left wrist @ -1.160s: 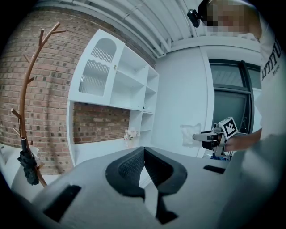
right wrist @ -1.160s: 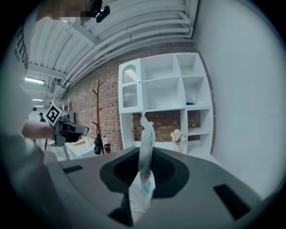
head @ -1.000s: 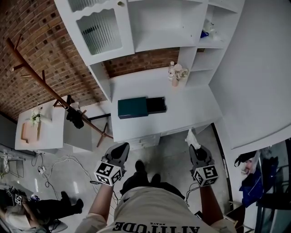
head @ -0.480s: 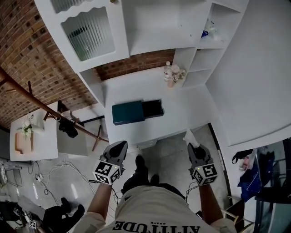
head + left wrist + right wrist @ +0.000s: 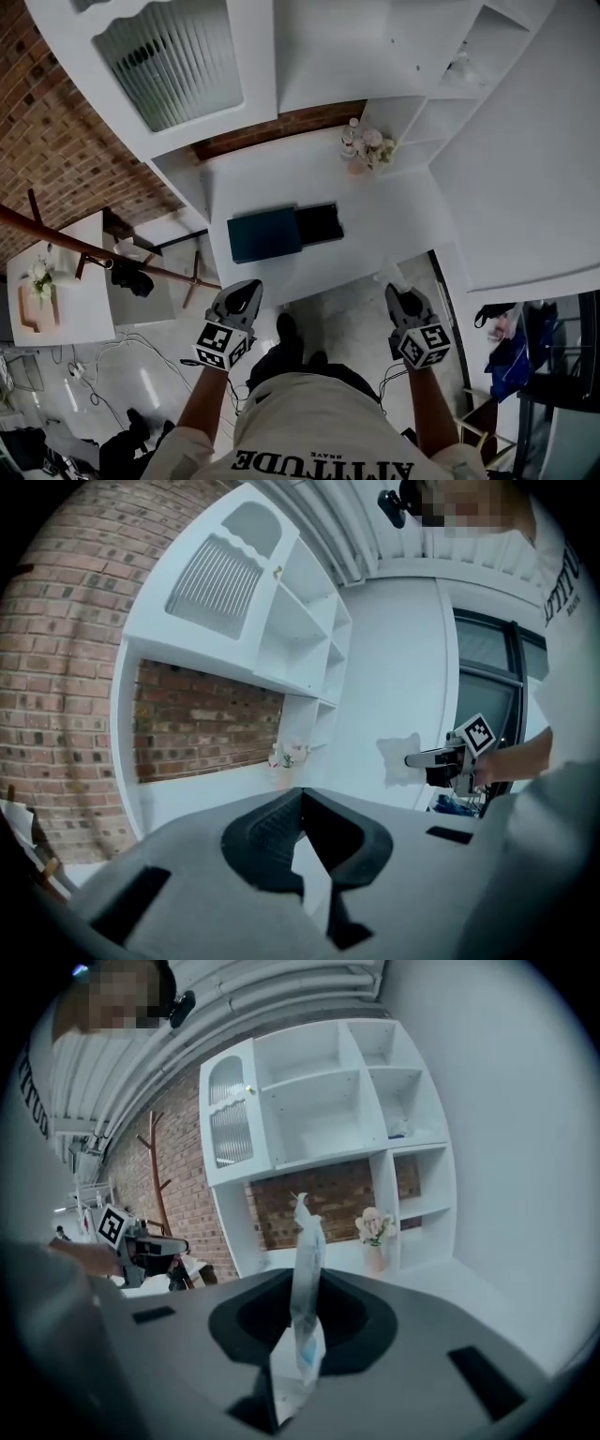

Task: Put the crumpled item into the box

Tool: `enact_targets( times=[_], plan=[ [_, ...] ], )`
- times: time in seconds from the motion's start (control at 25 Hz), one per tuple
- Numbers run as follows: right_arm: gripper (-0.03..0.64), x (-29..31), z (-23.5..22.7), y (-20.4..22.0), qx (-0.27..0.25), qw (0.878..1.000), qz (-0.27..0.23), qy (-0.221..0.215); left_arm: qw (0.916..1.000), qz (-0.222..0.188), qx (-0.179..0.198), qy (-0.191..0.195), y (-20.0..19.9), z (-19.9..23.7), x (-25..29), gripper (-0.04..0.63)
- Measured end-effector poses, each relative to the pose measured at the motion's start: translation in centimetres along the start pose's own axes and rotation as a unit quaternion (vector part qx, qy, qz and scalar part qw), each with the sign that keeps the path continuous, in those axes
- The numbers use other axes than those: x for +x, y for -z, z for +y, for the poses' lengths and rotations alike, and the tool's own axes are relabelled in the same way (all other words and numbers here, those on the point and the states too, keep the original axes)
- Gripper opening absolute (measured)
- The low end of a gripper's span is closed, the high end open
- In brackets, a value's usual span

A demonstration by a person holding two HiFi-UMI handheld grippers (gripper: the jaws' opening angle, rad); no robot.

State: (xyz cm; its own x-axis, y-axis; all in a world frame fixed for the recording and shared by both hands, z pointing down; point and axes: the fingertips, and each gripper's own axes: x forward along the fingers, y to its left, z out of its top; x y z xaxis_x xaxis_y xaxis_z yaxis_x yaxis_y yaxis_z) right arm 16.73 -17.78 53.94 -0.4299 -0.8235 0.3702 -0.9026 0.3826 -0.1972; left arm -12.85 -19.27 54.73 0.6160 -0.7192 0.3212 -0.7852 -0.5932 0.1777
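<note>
The right gripper (image 5: 302, 1340) pinches a crumpled white item (image 5: 307, 1258) upright, the left gripper (image 5: 302, 803) is clenched on nothing, and the dark box (image 5: 266, 234) sits on the white desk (image 5: 398, 217).

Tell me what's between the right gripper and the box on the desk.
Nothing stands there: in the head view only bare white desk top lies between the right gripper, shut on the crumpled item, and the box.

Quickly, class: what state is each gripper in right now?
Left gripper: shut, nothing between its jaws.
Right gripper: shut on the crumpled item.
</note>
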Motion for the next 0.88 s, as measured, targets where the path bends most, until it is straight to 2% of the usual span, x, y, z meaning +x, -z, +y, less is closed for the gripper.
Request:
enact_targets(
  times=[0.44, 0.88],
  plan=[
    [0.069, 6.3, 1.3, -0.4, 0.031, 0.999, 0.033, -0.009, 0.9997, 0.007, -0.008, 0.021, -0.3, 5.1, 1.6, 0.025],
    [0.069, 11.7, -0.1, 0.2, 0.025, 0.995, 0.083, -0.047, 0.9994, 0.016, -0.03, -0.004, 0.3, 5.4, 3.5, 0.025]
  ],
)
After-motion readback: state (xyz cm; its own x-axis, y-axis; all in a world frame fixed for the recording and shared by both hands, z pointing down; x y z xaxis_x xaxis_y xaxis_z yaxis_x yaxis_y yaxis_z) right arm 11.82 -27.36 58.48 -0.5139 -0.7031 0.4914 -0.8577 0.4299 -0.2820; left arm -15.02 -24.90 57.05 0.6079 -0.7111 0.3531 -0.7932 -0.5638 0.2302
